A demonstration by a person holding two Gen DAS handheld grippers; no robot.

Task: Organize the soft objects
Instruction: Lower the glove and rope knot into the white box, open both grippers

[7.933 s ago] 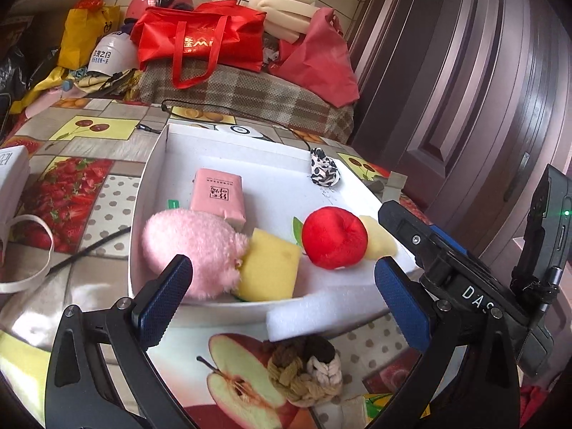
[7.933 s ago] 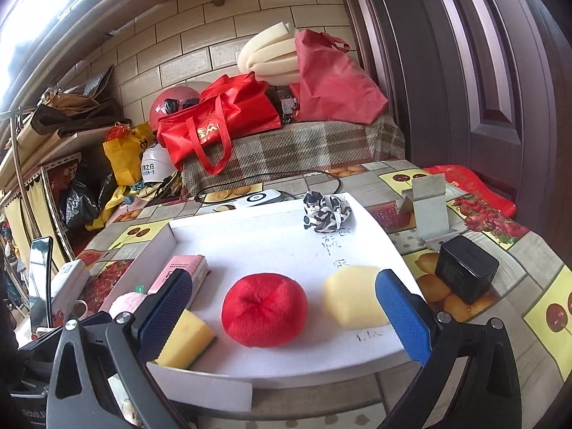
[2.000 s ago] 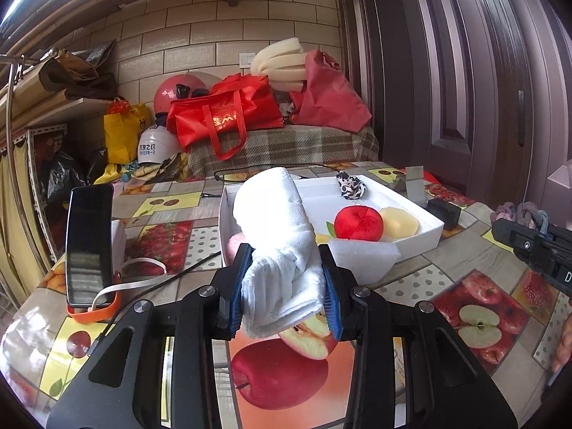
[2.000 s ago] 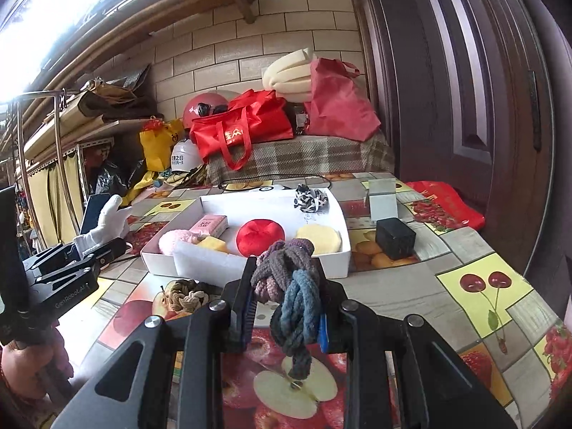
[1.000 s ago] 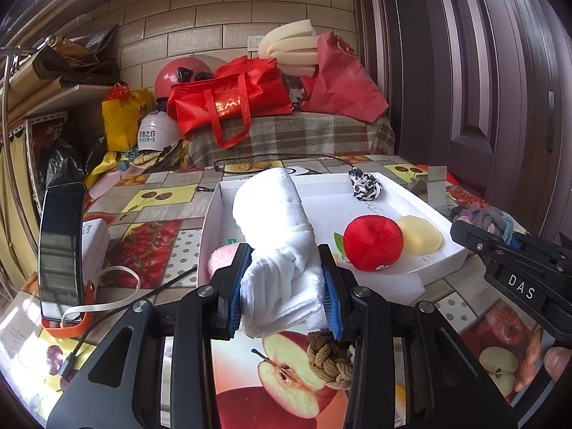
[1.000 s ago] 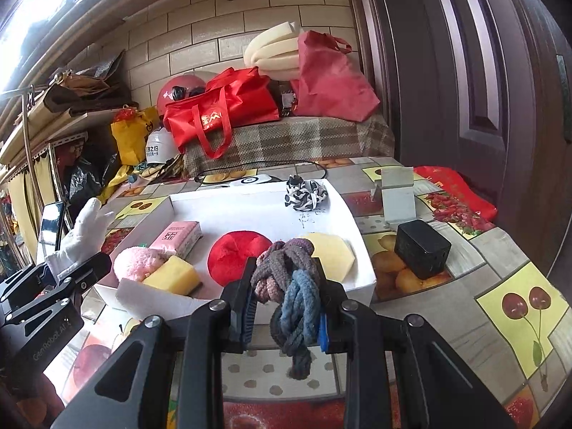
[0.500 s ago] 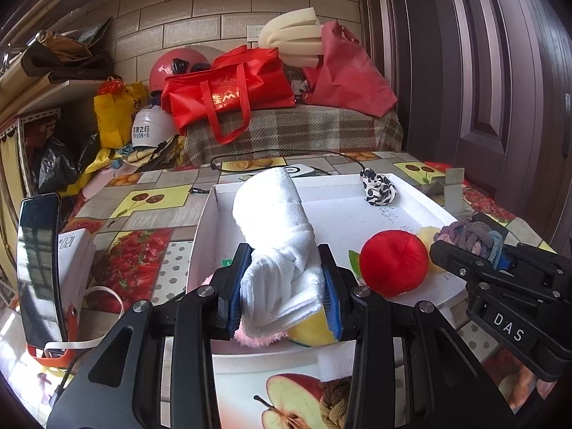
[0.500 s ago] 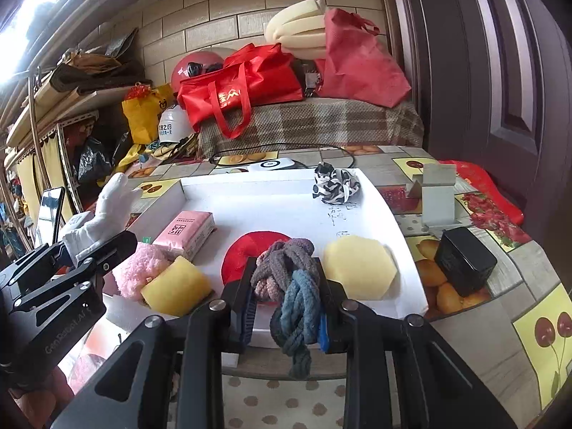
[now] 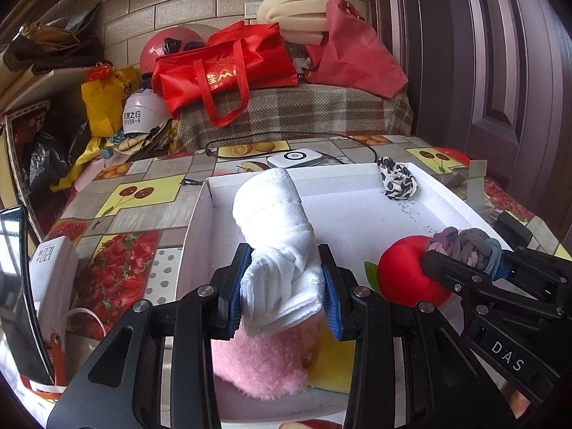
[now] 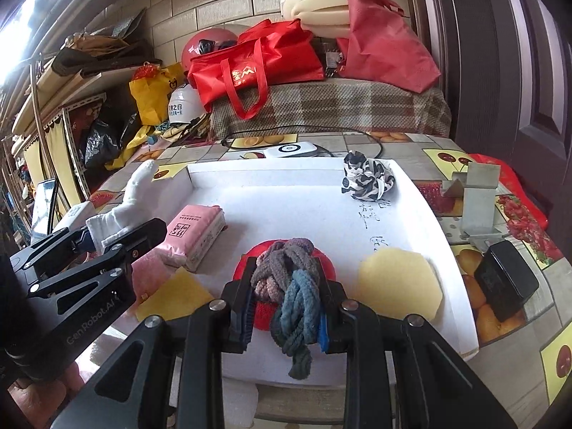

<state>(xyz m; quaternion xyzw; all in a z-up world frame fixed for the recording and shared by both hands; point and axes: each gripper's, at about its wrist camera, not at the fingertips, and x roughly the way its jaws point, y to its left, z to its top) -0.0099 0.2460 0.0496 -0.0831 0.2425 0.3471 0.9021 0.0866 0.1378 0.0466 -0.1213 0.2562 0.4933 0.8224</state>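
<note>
My left gripper [image 9: 282,295] is shut on a rolled white towel [image 9: 275,228], held over the near left part of the white tray [image 9: 357,214]. Below it lie a pink fluffy toy [image 9: 257,361] and a yellow sponge [image 9: 332,364]. My right gripper [image 10: 286,304] is shut on a braided grey-blue rope knot [image 10: 286,279], hanging above the red plush apple [image 10: 262,316] in the tray [image 10: 286,193]. A pink tissue pack [image 10: 196,232], a pale yellow sponge [image 10: 398,282] and a black-and-white scrunchie [image 10: 364,177] also lie in the tray.
A black box [image 10: 506,280] and a grey stand [image 10: 477,196] sit right of the tray. A phone [image 9: 14,296] and a white box [image 9: 53,271] stand at the left. A white device [image 9: 295,157] with a cable lies behind the tray. Bags and helmets crowd the bench beyond.
Both grippers have moved forward over the tray with their loads still held. The towel now hangs over the pink toy, the rope knot over the red apple.
</note>
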